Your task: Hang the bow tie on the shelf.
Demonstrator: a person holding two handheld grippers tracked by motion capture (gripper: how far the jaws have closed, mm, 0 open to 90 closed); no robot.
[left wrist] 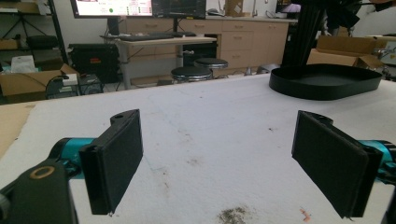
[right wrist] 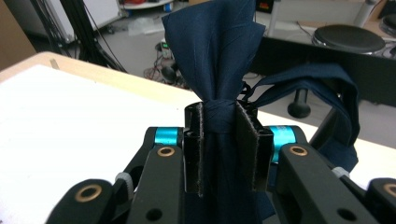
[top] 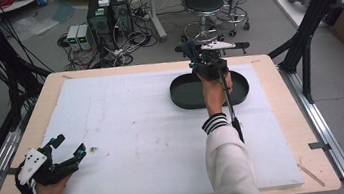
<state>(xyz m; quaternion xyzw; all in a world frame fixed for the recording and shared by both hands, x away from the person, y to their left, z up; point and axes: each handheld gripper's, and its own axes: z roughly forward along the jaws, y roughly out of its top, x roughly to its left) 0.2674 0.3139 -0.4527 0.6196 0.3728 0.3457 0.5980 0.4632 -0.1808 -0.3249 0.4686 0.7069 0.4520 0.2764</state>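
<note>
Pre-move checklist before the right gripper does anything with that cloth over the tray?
1. Right gripper shut on the navy cloth: ok, fabric bunched tight between the pads.
2. Cloth fully gathered: not ok, a loop hangs loose at one side in the right gripper view.
3. Right gripper positioned over the black tray: ok, it sits above the tray in the high view.
4. Tray empty: cannot tell, the hand covers part of it.
5. Left gripper out of the way: ok, open, at the near left of the white mat, holding nothing.
</note>
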